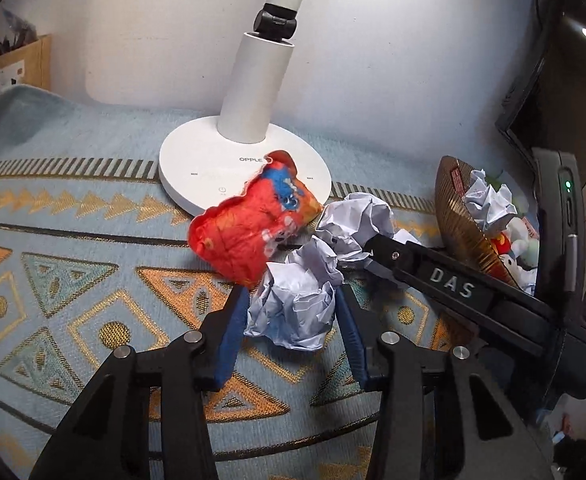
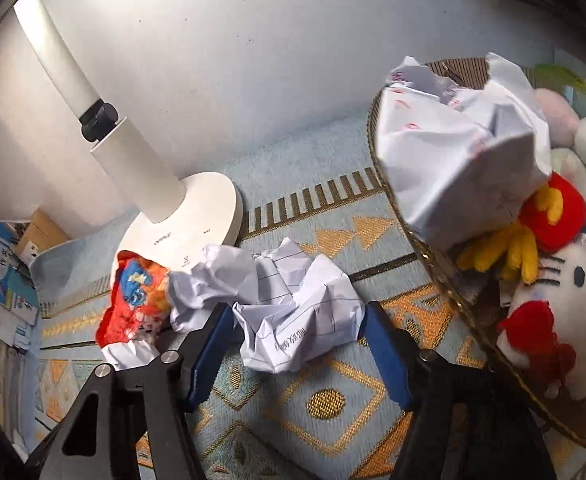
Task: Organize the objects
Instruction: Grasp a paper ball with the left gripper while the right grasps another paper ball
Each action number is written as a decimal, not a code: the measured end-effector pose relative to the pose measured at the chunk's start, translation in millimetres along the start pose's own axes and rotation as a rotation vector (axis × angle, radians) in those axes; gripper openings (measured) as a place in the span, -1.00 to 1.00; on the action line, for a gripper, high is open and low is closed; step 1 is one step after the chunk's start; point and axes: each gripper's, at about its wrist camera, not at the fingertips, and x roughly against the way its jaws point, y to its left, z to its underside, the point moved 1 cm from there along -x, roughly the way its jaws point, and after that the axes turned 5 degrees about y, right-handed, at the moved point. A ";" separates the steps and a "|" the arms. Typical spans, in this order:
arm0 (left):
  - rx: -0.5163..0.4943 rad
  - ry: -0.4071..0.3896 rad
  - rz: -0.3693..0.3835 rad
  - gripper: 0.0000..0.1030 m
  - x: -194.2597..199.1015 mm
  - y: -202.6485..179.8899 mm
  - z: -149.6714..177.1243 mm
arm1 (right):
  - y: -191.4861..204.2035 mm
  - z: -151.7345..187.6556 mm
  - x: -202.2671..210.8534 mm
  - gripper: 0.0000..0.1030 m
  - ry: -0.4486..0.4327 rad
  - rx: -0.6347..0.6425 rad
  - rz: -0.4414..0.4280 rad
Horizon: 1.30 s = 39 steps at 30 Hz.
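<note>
On the patterned blue cloth (image 1: 73,216), the left gripper (image 1: 293,304) has its blue pads on either side of a crumpled paper ball (image 1: 293,308), both touching it, so the tongs stand narrowed around that ball. The ball lies on the cloth near its back edge, just in front of the white lamp base (image 1: 213,168). A red snack bag (image 1: 249,224) leans against the front of the lamp base, touching the paper ball's upper left side.

The right gripper (image 2: 299,320) straddles a second crumpled ball of lined paper (image 2: 305,320); its pads sit against the paper's two sides (whether they press firmly cannot be told). That ball rests on the cloth too, between the lamp base and the gold-rimmed basket (image 2: 421,248). A third wad (image 2: 209,284) lies just beside it on the left, touching the snack bag.

In the basket, at the cloth's right end, sit another crumpled sheet (image 2: 461,160) and some plush toys, among them a white cat doll with a red bow (image 2: 565,304).
</note>
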 end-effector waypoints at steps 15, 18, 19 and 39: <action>-0.053 0.036 -0.031 -0.19 69.4 -7.1 73.9 | -43.6 107.1 109.6 0.01 0.068 0.089 -0.159; -0.057 0.023 -0.048 -0.19 82.4 -4.9 96.8 | -54.1 131.6 125.6 0.02 0.044 0.180 -0.148; -0.045 0.023 -0.038 -0.19 80.9 -4.7 101.1 | -54.2 136.9 124.1 0.02 0.046 0.206 -0.150; -0.090 -0.058 -0.091 -0.13 87.2 -13.8 105.0 | -36.4 155.4 103.4 0.07 0.047 0.327 -0.065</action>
